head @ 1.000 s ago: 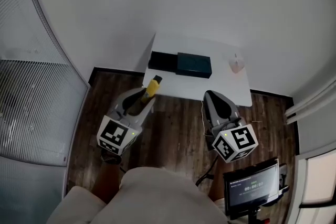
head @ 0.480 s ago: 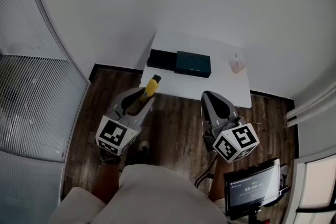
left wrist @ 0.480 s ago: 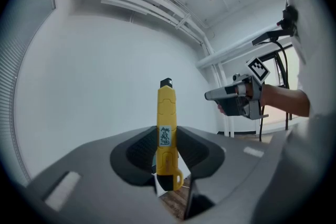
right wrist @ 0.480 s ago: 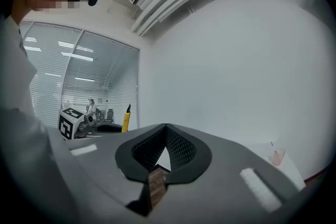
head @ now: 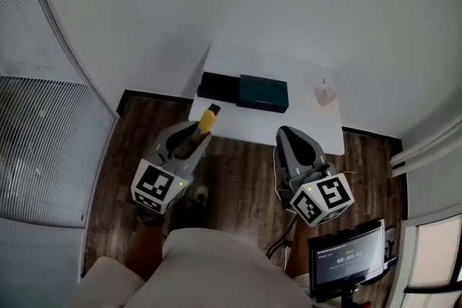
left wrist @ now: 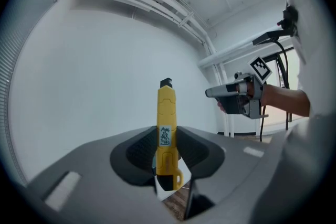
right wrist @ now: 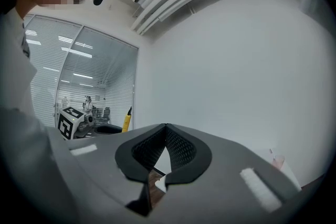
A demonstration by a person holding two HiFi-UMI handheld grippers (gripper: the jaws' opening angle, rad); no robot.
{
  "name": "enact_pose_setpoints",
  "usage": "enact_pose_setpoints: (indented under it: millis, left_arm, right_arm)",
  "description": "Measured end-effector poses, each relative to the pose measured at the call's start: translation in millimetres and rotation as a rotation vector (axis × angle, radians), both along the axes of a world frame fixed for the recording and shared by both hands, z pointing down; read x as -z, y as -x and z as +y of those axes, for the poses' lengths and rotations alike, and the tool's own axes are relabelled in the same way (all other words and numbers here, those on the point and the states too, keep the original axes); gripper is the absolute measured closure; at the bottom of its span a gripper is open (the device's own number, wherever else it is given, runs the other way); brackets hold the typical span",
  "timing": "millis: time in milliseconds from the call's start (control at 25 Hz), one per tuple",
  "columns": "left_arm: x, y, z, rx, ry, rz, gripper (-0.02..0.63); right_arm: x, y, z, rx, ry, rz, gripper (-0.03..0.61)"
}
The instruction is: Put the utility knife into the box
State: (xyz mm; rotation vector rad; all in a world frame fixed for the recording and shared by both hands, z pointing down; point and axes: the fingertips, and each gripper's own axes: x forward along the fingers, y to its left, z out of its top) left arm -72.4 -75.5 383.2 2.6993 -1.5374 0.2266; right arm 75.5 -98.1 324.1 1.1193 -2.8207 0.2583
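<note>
The yellow utility knife [head: 208, 119] stands up between the jaws of my left gripper [head: 198, 132], which is shut on its lower body, just off the front left corner of the white table [head: 310, 122]. In the left gripper view the knife [left wrist: 166, 105] points up with its black tip on top. The box lies at the table's back: a black tray [head: 219, 86] with a teal part [head: 264, 93] beside it on the right. My right gripper [head: 286, 131] hangs before the table's front edge, its tips meeting [right wrist: 166, 127] on nothing.
A small pink thing [head: 325, 93] stands at the table's back right. Dark wood floor [head: 238, 184] lies under both grippers. A screen on a stand [head: 346, 256] is at the lower right. A slatted glass wall [head: 43, 141] runs along the left.
The head view has drifted a little, so the table sits slightly higher and further left. Both grippers keep their places, and the knife stays in the left one.
</note>
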Motion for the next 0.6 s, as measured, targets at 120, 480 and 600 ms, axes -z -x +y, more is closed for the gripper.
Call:
enact_pose_setpoints:
  millis: [120, 480, 600]
  left_arm:
    - [4.5, 1.1, -3.1, -0.004, -0.018, -0.004, 0.500]
    - [8.5, 3.1, -13.6, -0.022, -0.032, -0.013, 0.500]
    - [2.9, -0.1, -13.1, -0.027, -0.014, -0.007, 0.500]
  right_arm:
    - [4.7, 2.7, -2.2, 0.003, -0.011, -0.005, 0.577]
    - [11.4, 9.1, -5.5, 0.015, -0.021, -0.024, 0.577]
    - [6.9, 7.3, -4.8, 0.019, -0.001, -0.018, 0.577]
